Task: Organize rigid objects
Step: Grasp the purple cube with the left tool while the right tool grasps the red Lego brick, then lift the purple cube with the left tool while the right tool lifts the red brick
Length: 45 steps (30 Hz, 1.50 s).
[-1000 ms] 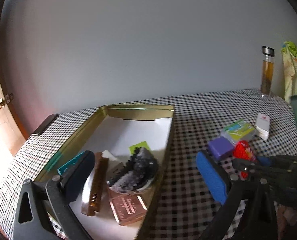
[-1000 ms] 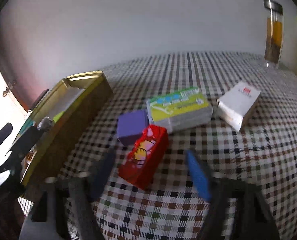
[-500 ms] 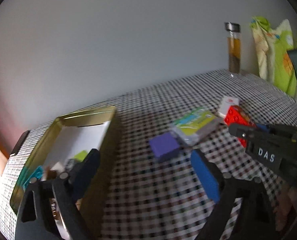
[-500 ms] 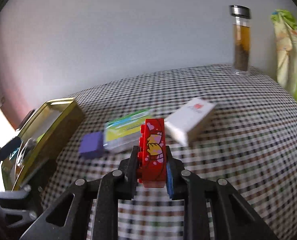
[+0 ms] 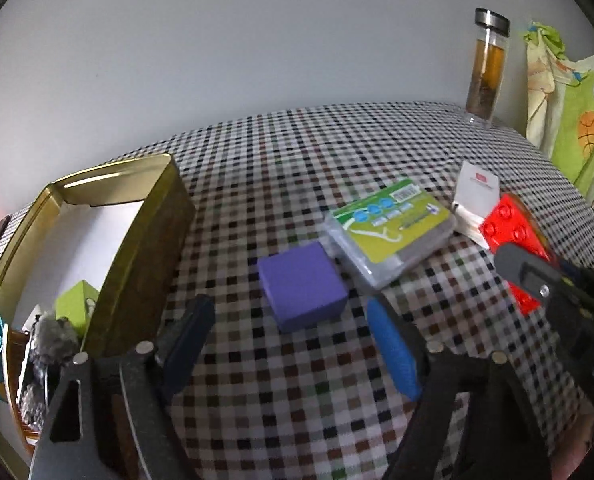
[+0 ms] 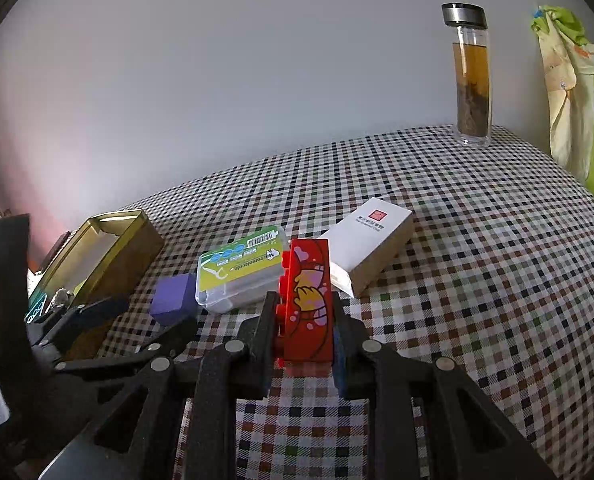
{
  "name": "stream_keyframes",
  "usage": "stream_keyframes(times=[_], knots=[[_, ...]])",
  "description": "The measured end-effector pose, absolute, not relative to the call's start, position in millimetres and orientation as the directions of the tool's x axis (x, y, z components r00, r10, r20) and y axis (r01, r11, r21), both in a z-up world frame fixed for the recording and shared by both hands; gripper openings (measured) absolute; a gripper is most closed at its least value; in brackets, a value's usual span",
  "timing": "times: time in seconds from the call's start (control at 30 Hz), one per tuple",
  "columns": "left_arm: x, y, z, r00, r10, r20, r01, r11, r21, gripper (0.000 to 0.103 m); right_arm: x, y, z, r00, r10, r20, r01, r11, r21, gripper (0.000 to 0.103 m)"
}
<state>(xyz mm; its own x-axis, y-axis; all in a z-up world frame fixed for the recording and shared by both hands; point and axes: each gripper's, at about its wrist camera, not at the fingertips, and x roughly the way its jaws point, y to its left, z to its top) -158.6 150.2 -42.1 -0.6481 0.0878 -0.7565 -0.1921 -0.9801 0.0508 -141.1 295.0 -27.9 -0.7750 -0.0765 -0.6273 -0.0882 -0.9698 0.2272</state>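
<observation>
My right gripper (image 6: 305,320) clamps the red toy brick (image 6: 308,300) above the checked tablecloth (image 6: 477,280); my left gripper (image 5: 293,340), jaws just narrowing, frames the purple cube (image 5: 301,290), untouched, gold tin (image 5: 137,248) at nine o'clock.

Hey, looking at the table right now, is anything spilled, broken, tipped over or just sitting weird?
Nothing stands out. The glass bottle stands upright and capped, with no spill on the checked tablecloth. The purple box, floss pick case and white box lie loose but intact. The red brick is clamped on edge in the right gripper.
</observation>
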Motion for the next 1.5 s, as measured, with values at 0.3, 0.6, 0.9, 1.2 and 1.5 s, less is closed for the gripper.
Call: stream_keyframes(times=[0.3,0.6,0.9,1.2,1.5], knots=[[-170.8,151.3,-45.5,-0.619,0.096,-0.78,-0.166,-0.986,0.011,0.073,-142.4,295.5,-29.6,-0.767,-0.083,-0.637,-0.093,-0.967,0.238,0.025],[-170.4,153.8,-46.3,-0.619,0.112,-0.777,-0.2,-0.98,0.017,0.039,-141.8,294.1,-27.1,-0.773,-0.076,-0.629,-0.091,-0.969,0.228,0.025],[-160.5,140.6,-43.6,-0.641,0.128,-0.757,-0.191,-0.982,-0.004,0.039,-138.3,296.3,-25.6,-0.789,-0.067,-0.61,-0.099,-0.967,0.233,0.025],[-140.2,138.5,-29.9,-0.727,0.104,-0.679,-0.183,-0.982,0.046,0.039,-132.3,293.1,-20.2,-0.816,-0.049,-0.576,-0.093,-0.972,0.214,0.025],[-130.5,131.0,-23.9,-0.762,0.102,-0.64,-0.152,-0.988,0.024,0.039,-125.8,289.5,-13.3,-0.839,-0.023,-0.543,-0.101,-0.975,0.196,0.025]])
